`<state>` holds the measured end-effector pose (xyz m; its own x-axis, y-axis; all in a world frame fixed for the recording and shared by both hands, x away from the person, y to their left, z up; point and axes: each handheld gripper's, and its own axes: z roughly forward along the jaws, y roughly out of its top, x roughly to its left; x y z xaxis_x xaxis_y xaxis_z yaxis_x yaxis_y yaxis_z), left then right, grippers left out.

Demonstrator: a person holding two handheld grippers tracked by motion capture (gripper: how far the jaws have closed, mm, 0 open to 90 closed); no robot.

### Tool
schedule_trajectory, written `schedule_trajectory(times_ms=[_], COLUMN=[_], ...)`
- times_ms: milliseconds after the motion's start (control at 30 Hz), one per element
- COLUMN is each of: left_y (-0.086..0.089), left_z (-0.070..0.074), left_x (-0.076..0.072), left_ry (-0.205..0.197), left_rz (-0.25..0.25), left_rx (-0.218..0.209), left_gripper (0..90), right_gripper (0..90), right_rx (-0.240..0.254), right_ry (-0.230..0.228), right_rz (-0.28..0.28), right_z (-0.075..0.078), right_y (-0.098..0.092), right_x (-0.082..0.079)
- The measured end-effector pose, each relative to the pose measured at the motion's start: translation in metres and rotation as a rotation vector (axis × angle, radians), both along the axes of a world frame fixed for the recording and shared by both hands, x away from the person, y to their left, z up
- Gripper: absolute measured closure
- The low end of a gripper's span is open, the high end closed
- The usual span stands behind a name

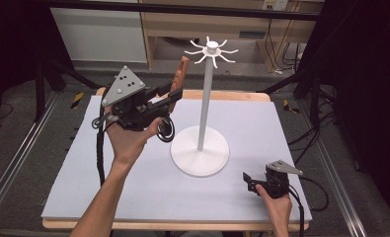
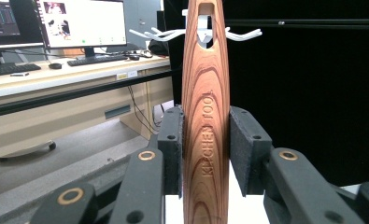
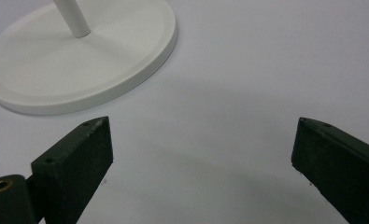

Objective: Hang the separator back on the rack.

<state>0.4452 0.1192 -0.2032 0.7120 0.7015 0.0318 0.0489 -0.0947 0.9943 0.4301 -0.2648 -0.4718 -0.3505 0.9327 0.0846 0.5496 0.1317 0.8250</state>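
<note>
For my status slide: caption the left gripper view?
Left gripper clamps wooden kitchen tool, hang-hole raised toward white hook stand.

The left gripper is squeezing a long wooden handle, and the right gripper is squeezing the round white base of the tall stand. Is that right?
Not quite. The right gripper squeezes nothing: in the right gripper view its black jaws stand wide apart over the bare pale grey table mat, with the round white base of the tall stand lying beyond them, untouched. The left gripper is indeed squeezing the long wooden handle.
</note>
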Motion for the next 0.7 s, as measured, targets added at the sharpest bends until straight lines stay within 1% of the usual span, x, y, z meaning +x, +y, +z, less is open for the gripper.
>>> schedule_trajectory(times_ms=[133,333,433,567,700], left_y=[-0.003,-0.009,-0.012,-0.015,-0.017], left_z=[0.002,0.006,0.006,0.005,0.005], left_x=[0.002,0.003,0.004,0.007,0.009], left_ry=[0.0,-0.005,-0.007,-0.002,-0.003], left_rz=[0.0,-0.004,-0.002,-0.003,0.001], left_rx=[-0.002,0.006,0.014,0.01,0.018], left_gripper=[67.3,67.3,67.4,67.3,67.3], right_gripper=[6.0,6.0,6.0,6.0,5.9], right_rx=[0.0,0.001,0.0,0.004,0.002], right_ry=[0.0,0.002,-0.001,0.001,0.0], right_rz=[0.001,0.0,0.001,0.002,0.002], right_z=[0.0,0.0,0.0,0.0,0.0], right_y=[0.0,0.0,0.0,-0.001,0.0], right_x=[0.0,0.0,0.0,0.0,0.0])
